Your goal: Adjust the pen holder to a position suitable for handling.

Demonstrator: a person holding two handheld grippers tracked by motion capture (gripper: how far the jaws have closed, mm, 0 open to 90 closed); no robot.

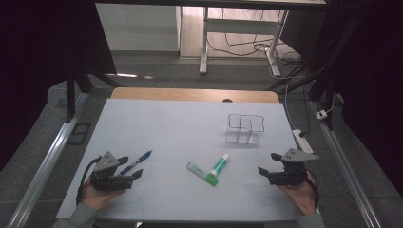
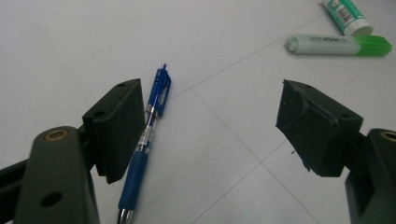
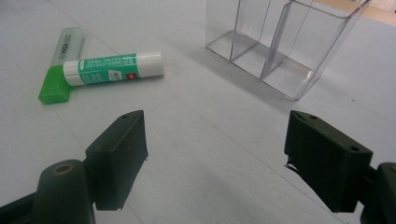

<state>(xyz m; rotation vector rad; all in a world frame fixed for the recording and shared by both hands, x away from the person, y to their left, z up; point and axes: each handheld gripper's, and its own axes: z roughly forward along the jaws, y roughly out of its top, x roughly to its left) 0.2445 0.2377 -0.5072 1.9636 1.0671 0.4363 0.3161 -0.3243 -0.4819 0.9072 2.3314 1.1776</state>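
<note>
A white sheet-covered table (image 1: 157, 123) fills the frame's centre. On it, a blue click pen (image 1: 136, 163) lies lower left; a green highlighter (image 1: 202, 173) and a green-and-white glue stick (image 1: 220, 164) touch at lower centre; a clear plastic compartmented organiser (image 1: 244, 128) stands upper right.

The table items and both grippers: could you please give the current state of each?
Blue pen: lying flat, beside the left gripper's jaw.
Highlighter: lying flat, capped.
Glue stick: lying flat, capped.
Clear organizer: upright, empty.
Left gripper: open.
Right gripper: open.
</note>
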